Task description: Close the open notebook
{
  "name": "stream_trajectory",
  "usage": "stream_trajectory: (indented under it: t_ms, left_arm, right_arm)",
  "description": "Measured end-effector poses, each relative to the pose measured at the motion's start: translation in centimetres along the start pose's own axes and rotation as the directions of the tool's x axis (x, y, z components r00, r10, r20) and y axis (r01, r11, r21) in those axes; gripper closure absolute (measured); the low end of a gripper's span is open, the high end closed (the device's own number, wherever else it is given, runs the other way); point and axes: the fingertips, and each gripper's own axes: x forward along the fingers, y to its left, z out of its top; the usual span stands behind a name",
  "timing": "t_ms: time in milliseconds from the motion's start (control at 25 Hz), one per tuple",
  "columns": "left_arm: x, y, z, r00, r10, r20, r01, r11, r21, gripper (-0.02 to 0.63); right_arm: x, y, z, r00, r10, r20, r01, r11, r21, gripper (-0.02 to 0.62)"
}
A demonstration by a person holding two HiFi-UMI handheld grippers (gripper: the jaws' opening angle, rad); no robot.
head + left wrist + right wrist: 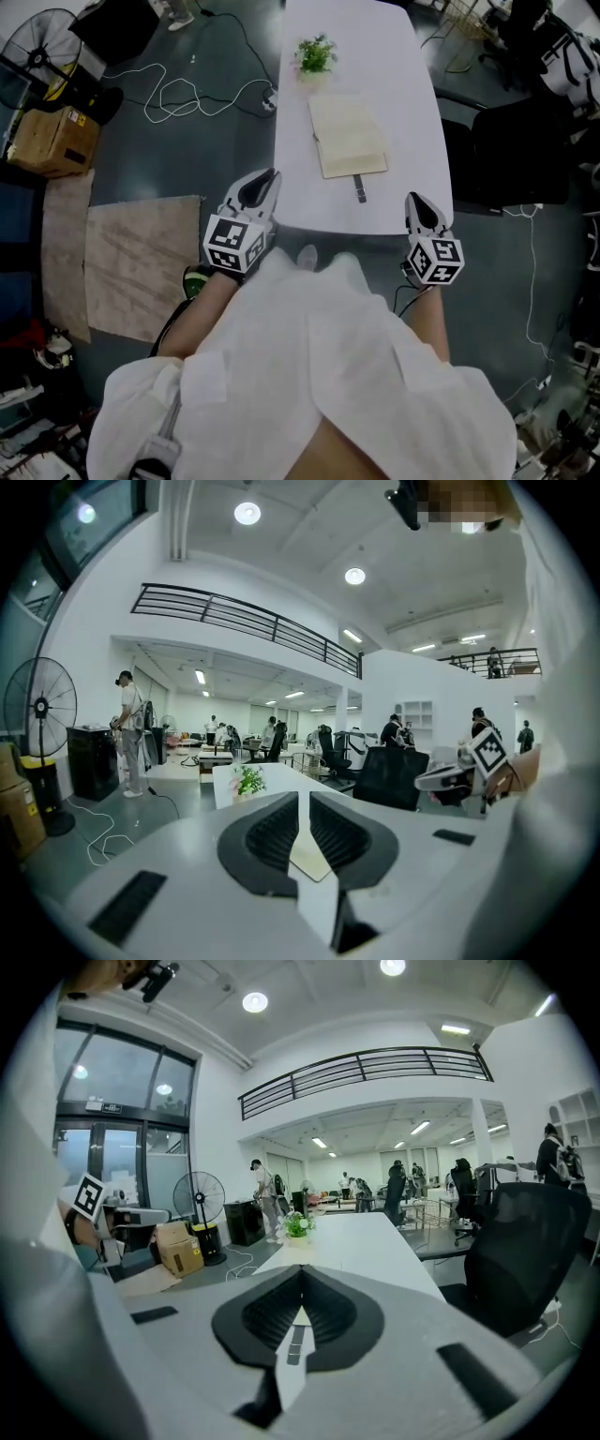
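Note:
A cream notebook [347,136] lies flat on the white table [375,56], showing one plain face with a thick near edge; it looks closed. A small dark grey strip [360,187] lies just in front of it. Both grippers hover off the table's near edge, apart from the notebook. My left gripper [270,174] is at the near left corner, its jaws a narrow slit apart and empty. Through that slit I see the notebook [312,860]. My right gripper [413,198] is at the near right corner, shut with nothing in it. Between its jaws [302,1269] the grey strip [294,1347] shows.
A small potted plant [316,54] stands at the table's far end. Black office chairs [516,155] stand to the right. On the floor to the left are white cables [187,94], a cardboard box [56,139], a fan [37,47] and brown mats [141,262].

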Motion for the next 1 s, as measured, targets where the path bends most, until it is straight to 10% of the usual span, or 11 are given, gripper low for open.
stream_trajectory:
  t_ms: [640,1000]
  left_arm:
    - [4.4,2.0,-1.8,0.999,0.011,-0.043,-0.013,1.0,-0.027,0.572]
    - [8.0,1.9,-2.5,0.997,0.019,-0.074,-0.023,0.998,-0.052,0.572]
  right_arm:
    - [8.3,-0.3,-0.6,0.986,0.101,-0.135,-0.121,0.982,-0.148,0.591]
    - [13.8,0.8,-4.5,0.908,0.185,-0.375,-0.335,0.86,-0.385,0.557]
